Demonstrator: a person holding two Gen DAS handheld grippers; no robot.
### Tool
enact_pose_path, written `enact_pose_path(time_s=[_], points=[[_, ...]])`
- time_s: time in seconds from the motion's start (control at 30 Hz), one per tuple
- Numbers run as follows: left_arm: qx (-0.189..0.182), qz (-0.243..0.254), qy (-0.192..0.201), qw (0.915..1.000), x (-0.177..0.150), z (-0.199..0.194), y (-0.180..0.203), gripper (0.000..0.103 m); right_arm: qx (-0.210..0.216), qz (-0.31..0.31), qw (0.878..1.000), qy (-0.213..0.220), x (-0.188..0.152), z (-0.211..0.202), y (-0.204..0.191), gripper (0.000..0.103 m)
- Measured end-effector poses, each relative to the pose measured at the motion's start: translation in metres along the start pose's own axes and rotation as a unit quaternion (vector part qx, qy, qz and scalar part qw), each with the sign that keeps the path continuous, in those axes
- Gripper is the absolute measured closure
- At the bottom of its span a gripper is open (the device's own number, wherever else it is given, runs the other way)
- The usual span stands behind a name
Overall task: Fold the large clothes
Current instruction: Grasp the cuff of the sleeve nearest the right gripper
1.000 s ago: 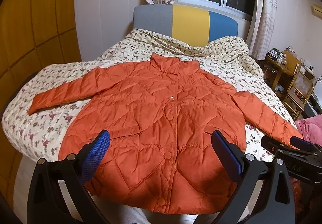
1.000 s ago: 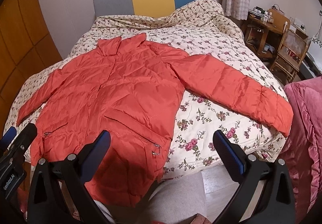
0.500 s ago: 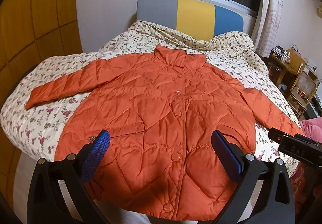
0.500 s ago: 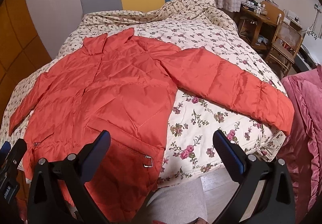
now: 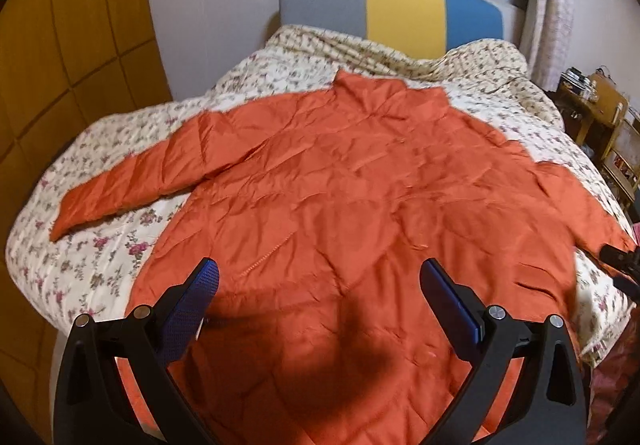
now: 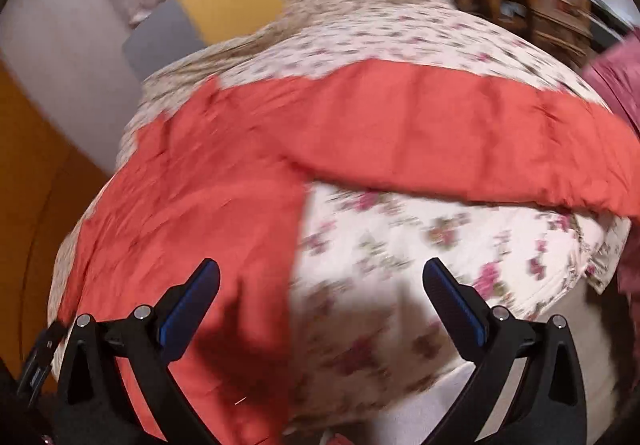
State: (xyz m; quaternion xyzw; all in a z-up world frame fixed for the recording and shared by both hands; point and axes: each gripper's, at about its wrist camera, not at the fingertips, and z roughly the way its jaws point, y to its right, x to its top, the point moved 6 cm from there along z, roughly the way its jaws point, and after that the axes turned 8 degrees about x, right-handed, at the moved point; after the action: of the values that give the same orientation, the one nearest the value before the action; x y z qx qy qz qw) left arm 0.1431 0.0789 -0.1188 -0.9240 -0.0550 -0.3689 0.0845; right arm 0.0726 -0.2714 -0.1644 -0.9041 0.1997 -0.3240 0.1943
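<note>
An orange quilted jacket (image 5: 360, 205) lies flat, front up, on a floral bed cover (image 5: 100, 269), collar toward the headboard, both sleeves spread out. My left gripper (image 5: 320, 297) is open and empty, hovering over the jacket's lower front near the hem. In the blurred right wrist view the jacket body (image 6: 192, 229) is at the left and its right sleeve (image 6: 460, 141) stretches across the bed. My right gripper (image 6: 320, 297) is open and empty above the bare cover (image 6: 400, 265) between body and sleeve.
A grey, yellow and blue headboard (image 5: 400, 13) stands under a window. An orange panelled wall (image 5: 60, 45) is at the left. Wooden furniture (image 5: 600, 117) stands at the right of the bed. A pink cloth (image 6: 616, 73) lies at the right edge.
Both grippers have moved forward and lower toward the bed. The right wrist view has tilted and is motion-blurred. The jacket has not moved.
</note>
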Motion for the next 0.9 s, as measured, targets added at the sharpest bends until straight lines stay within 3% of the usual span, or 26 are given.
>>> enact_pose_path(time_s=[0.07,0.23,0.33,0.43,0.53,0.9], points=[[-0.002,-0.007,-0.007,1.0000,0.003,0.014,-0.007,0.003,-0.009,0.047,0.999,0.003,0.006,0.006,0.024,0.003],[0.033,-0.009,-0.003,0.9994,0.017,0.052,-0.029,0.003,-0.002,0.172,0.985,0.023,0.014,0.015,0.082,0.029],[0.059,0.004,0.006,0.9982,0.025,0.070,-0.037,0.003,0.013,0.209,0.976,0.063,0.025,0.008,0.101,0.036],[0.080,0.017,0.012,0.9966,0.031,0.088,-0.044,0.003,0.008,0.250,0.963,0.105,0.033,-0.002,0.124,0.040],[0.095,0.025,0.012,0.9951,0.035,0.105,-0.051,0.003,0.029,0.302,0.943,0.133,0.038,-0.009,0.144,0.041],[0.074,-0.017,-0.023,0.9969,0.037,0.151,-0.072,0.003,0.051,0.392,0.891,0.220,0.052,-0.024,0.189,0.041]])
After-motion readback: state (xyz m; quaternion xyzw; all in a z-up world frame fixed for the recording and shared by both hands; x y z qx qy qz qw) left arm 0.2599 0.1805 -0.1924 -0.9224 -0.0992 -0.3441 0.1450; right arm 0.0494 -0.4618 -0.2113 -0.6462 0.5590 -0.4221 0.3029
